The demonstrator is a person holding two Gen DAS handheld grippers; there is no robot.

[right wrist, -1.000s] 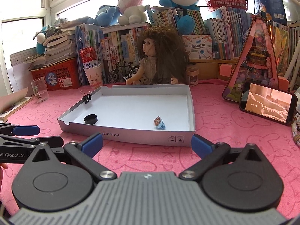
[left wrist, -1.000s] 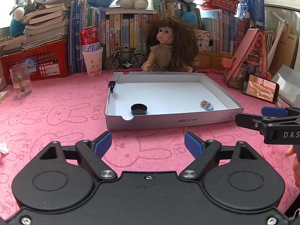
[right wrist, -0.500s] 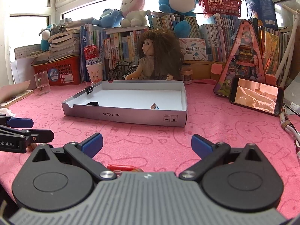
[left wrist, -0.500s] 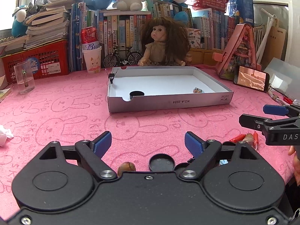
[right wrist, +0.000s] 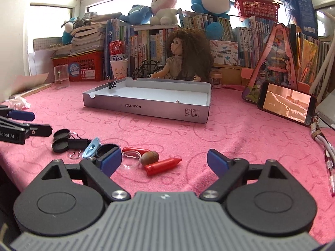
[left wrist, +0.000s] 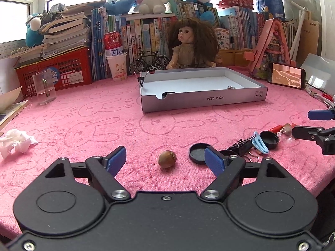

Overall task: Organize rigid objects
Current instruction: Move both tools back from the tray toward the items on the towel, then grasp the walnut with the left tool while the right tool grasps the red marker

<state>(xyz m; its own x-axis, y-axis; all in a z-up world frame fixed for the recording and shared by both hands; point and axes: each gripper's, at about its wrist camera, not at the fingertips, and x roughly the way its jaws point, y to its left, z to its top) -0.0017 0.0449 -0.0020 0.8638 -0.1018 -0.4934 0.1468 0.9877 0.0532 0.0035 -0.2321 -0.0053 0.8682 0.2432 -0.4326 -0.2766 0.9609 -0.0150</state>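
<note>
A brown nut (left wrist: 167, 159) lies on the pink cloth between the fingers of my left gripper (left wrist: 165, 158). Its jaws are closing and the pads do not touch the nut. My right gripper (right wrist: 164, 161) is closing too, with a red crayon (right wrist: 163, 165), a second nut (right wrist: 149, 158) and a clear ring (right wrist: 130, 160) between its fingers, none pressed. Black caps (left wrist: 199, 152), a black binder clip (left wrist: 240, 146) and a blue hair clip (left wrist: 259, 143) lie between both grippers. The white box (left wrist: 205, 100) stands further back with a black cap (left wrist: 168, 93) inside.
A phone (right wrist: 286, 102) leans at the right by cables and a pen (right wrist: 328, 167). A glass cup (left wrist: 44, 90) and a crumpled tissue (left wrist: 14, 143) are on the left. A doll (left wrist: 192, 44), books and a red basket (left wrist: 54, 71) line the back.
Both grippers have drawn back from the box and sunk toward the cloth. The loose nuts, caps, clips and crayon have come into view near the fingers. Both pairs of jaws have narrowed a little.
</note>
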